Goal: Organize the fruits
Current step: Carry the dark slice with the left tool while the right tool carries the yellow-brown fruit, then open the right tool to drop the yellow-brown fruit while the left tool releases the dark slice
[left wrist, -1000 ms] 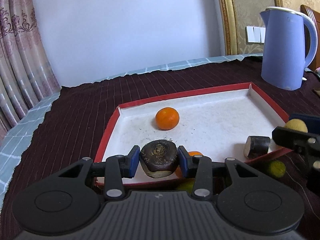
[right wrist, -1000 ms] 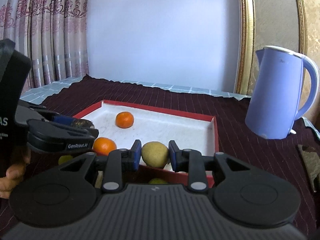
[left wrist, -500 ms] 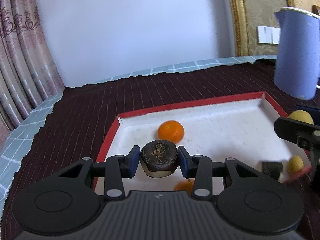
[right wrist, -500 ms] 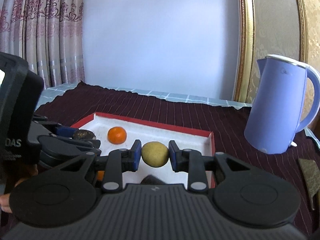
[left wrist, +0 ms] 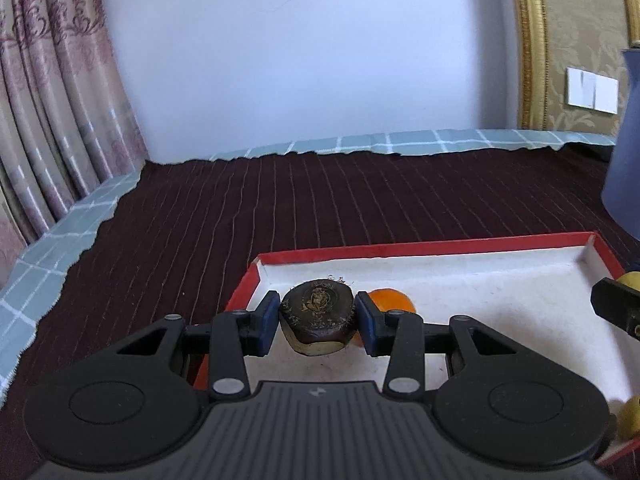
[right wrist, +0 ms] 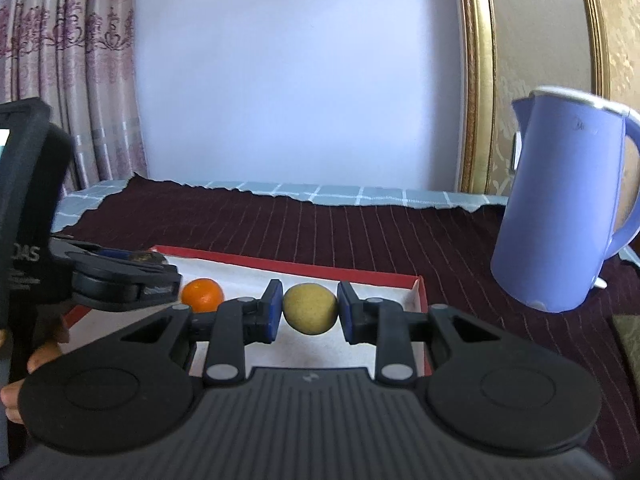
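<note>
My left gripper [left wrist: 317,322] is shut on a dark brown water chestnut [left wrist: 317,316] and holds it above the near left corner of the red-rimmed white tray [left wrist: 440,249]. My right gripper [right wrist: 307,310] is shut on a yellow-green round fruit [right wrist: 310,307] above the tray [right wrist: 320,270]. An orange tangerine [right wrist: 202,294] lies in the tray; in the left wrist view it [left wrist: 390,300] shows partly behind the right finger. The left gripper [right wrist: 128,276] shows at the left of the right wrist view. Another yellow fruit [left wrist: 630,416] lies at the tray's right edge.
A lilac electric kettle [right wrist: 560,208] stands on the dark striped tablecloth [right wrist: 360,236] to the right of the tray. Curtains [left wrist: 52,100] hang at the left, a white wall behind. The checked cloth [left wrist: 48,240] marks the table's edge.
Both grippers have risen and moved forward over the tray with their fruits still held. The tray and tangerine now sit lower in both views, and the near fruits have dropped out of sight.
</note>
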